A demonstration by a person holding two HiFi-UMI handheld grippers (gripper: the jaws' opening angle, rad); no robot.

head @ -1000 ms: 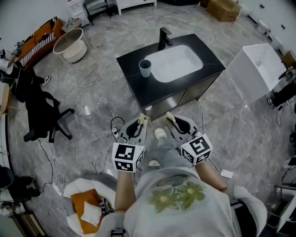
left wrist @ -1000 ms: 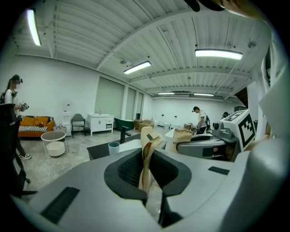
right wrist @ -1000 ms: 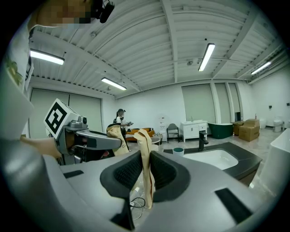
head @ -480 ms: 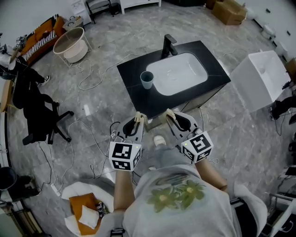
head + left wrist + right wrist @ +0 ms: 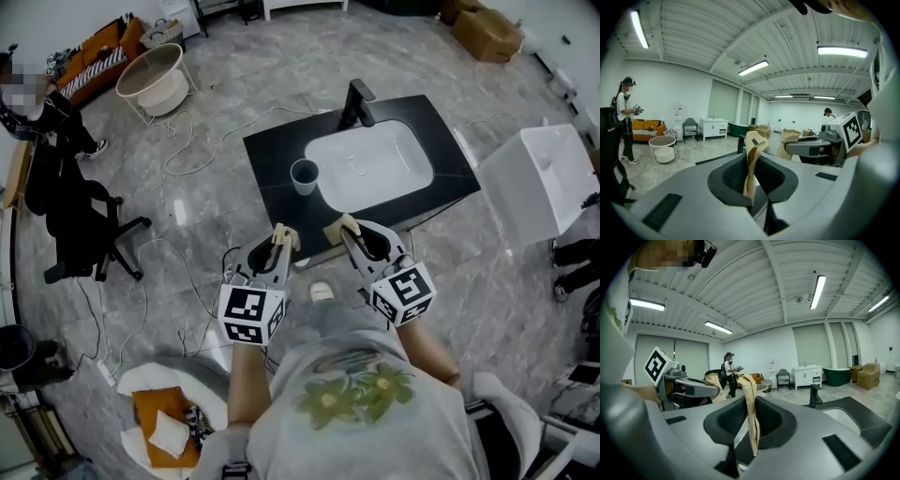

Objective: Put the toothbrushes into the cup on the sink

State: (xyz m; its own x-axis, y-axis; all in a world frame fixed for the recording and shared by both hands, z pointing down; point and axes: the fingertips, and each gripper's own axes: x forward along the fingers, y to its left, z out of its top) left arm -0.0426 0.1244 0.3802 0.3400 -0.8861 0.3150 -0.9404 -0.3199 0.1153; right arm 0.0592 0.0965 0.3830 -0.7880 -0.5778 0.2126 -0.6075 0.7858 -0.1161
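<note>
A blue-grey cup stands on the black sink counter, left of the white basin and the black faucet. My left gripper is shut on a toothbrush in a tan paper wrapper, which stands upright between its jaws. My right gripper is shut on a second tan-wrapped toothbrush. Both grippers hover side by side just short of the counter's near edge, pointing at it. The cup sits ahead of the left gripper.
A white box-shaped unit stands right of the sink. Cables trail over the grey floor to the left, near a black office chair. A round basket and a person are far left.
Both grippers have travelled forward toward the sink with their wrapped toothbrushes. The counter and cup now lie closer to the fingertips.
</note>
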